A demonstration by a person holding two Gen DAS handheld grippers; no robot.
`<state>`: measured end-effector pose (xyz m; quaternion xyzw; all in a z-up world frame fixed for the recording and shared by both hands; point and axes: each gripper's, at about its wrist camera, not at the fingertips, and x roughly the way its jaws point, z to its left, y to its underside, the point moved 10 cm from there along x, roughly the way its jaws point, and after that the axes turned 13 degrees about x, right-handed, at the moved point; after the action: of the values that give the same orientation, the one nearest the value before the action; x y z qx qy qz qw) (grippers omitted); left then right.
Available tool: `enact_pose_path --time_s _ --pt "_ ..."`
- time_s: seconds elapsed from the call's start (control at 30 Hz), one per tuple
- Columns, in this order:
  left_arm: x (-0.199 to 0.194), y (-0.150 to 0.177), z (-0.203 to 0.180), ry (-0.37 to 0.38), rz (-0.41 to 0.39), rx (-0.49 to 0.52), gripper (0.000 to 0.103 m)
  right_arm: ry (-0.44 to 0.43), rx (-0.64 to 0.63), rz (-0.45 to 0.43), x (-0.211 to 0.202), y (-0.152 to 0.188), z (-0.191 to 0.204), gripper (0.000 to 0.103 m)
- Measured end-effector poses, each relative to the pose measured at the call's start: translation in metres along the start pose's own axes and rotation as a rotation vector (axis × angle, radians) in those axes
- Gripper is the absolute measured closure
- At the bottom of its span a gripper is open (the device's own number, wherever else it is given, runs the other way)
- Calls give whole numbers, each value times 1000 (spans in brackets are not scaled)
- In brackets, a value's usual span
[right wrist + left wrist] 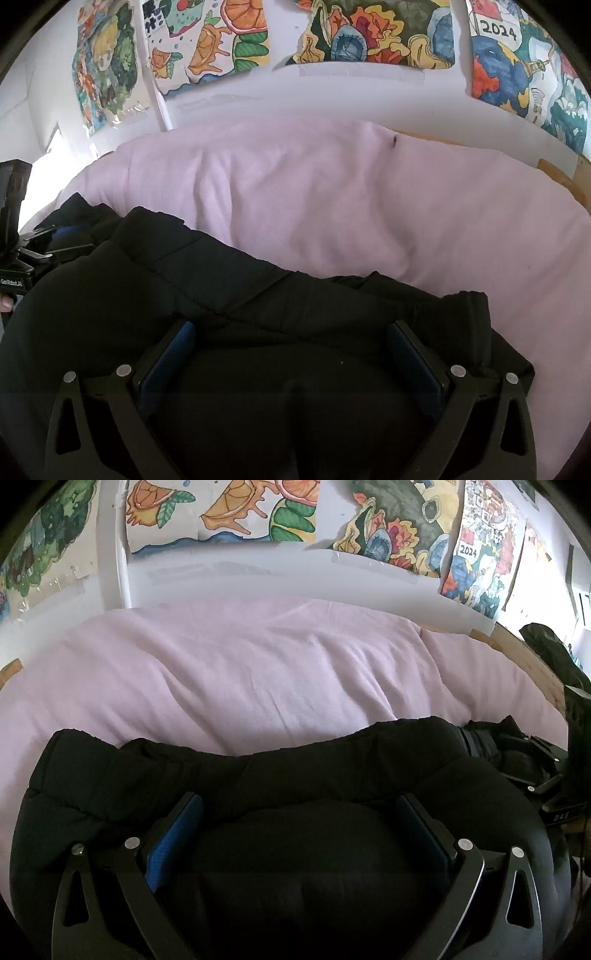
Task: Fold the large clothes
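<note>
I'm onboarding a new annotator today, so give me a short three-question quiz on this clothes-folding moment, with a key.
1. True or false: both the left gripper and the right gripper have their fingers spread apart over the black jacket.
2. Multiple choice: what does the jacket lie on? A) a wooden floor B) a pale pink bedcover C) a grey sofa
3. Fill in: the year printed on one of the wall drawings is ____.

Key
1. True: each pair of fingers stands wide apart, with dark padded fabric between and beneath them, nothing pinched.
2. B
3. 2024
</note>
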<state>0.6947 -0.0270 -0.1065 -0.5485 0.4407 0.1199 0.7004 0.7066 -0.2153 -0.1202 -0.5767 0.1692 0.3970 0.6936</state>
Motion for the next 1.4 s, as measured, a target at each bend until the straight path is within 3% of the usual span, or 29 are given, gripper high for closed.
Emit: enact_pose_path --time_s 0.33,0.43,0.67,0.83,1.03,1.23,1.4 --pt "-4 -3 4 62 -18 -47 1 -16 17 -13 -3 2 -2 0" --pt "-16 -8 14 150 -60 -122 1 -29 34 -32 -8 2 -5 0" --pt "-37 -9 39 182 -140 -219 2 -80 73 -43 -16 1 -8 0" --pt "-25 -7 34 137 -120 -188 2 -131 118 -26 -15 2 -11 0" --pt "-33 -4 37 177 -132 -211 2 -199 155 -51 -30 -2 -11 0" --pt "-61 -2 26 52 -128 -142 2 -157 136 -106 -67 -5 -4 0" --pt "-84 12 24 -9 -99 -87 2 -131 204 -160 -100 2 -16 0"
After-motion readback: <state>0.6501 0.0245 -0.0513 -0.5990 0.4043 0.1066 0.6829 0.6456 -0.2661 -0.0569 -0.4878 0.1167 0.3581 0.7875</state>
